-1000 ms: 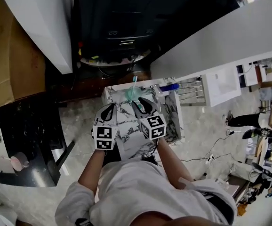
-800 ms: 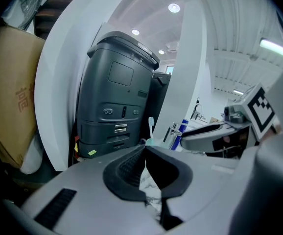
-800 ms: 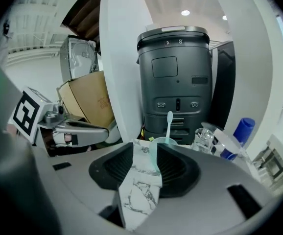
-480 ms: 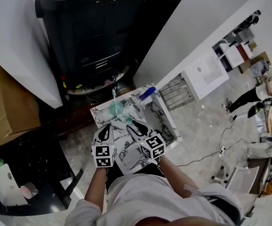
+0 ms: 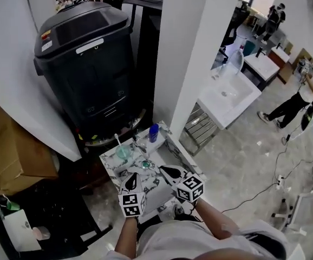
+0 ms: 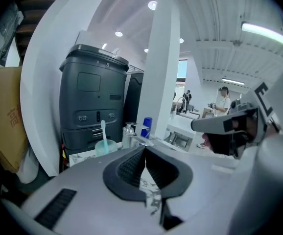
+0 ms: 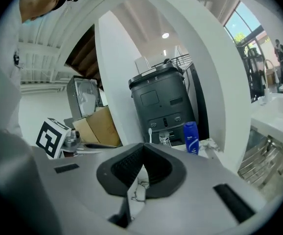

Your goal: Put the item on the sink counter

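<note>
One marble counter (image 5: 109, 164) lower centre, black bin (image 5: 89, 64) behind; blue bottle (image 5: 154, 132) upright; left gripper (image 5: 131, 176) closed, empty; right gripper (image 5: 165, 170) just closed, empty.

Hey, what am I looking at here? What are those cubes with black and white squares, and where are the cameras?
A person holds a tool in each hand: the left hand-held gripper and the right hand-held gripper; the marked cubes belong to them. One picture looks down from the person's head; the other two look along each tool's jaws. On the marble sink counter stand a cup with a toothbrush and a blue bottle. Both tools are shut and empty; the right one's jaws have just closed.
</note>
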A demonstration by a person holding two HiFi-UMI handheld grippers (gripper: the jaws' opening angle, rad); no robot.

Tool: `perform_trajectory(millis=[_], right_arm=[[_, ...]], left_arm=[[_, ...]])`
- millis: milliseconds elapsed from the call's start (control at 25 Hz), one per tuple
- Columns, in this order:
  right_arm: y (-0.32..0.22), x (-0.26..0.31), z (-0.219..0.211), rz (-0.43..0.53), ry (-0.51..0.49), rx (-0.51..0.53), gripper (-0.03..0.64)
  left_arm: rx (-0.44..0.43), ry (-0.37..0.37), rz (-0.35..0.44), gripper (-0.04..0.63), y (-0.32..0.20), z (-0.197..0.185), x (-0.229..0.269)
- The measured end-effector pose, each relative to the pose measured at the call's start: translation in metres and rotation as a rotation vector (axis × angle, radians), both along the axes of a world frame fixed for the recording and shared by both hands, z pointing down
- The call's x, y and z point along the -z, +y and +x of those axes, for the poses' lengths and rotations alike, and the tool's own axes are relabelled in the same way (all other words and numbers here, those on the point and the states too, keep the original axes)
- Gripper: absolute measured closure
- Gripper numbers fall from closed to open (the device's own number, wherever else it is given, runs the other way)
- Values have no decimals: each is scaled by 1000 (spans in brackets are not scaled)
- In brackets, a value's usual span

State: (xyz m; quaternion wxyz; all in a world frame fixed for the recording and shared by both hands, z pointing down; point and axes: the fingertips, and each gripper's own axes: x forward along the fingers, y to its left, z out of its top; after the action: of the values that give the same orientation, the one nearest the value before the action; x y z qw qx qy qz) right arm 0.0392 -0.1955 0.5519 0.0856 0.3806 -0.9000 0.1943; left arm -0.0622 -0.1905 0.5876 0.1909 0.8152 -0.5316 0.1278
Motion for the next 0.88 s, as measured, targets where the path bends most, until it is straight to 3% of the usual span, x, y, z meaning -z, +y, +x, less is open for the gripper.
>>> perform_trajectory(millis=[280,400,520,640,880], right_arm=[[42,20,74,101,12,11,612],[65,23,101,128,0,24,612],[75,21,121,189,80,45,612],[80,32,132,315,167,37,612],[101,72,130,398,125,61,612]], left_arm=[[-26,-6,-1,584,55,100,15],[30,-55,11,584,79,124,12],[96,-54,-1,584,101,143,12],[104,-77,20,584,120,152,24],[265,-131,172,584,138,125,79]])
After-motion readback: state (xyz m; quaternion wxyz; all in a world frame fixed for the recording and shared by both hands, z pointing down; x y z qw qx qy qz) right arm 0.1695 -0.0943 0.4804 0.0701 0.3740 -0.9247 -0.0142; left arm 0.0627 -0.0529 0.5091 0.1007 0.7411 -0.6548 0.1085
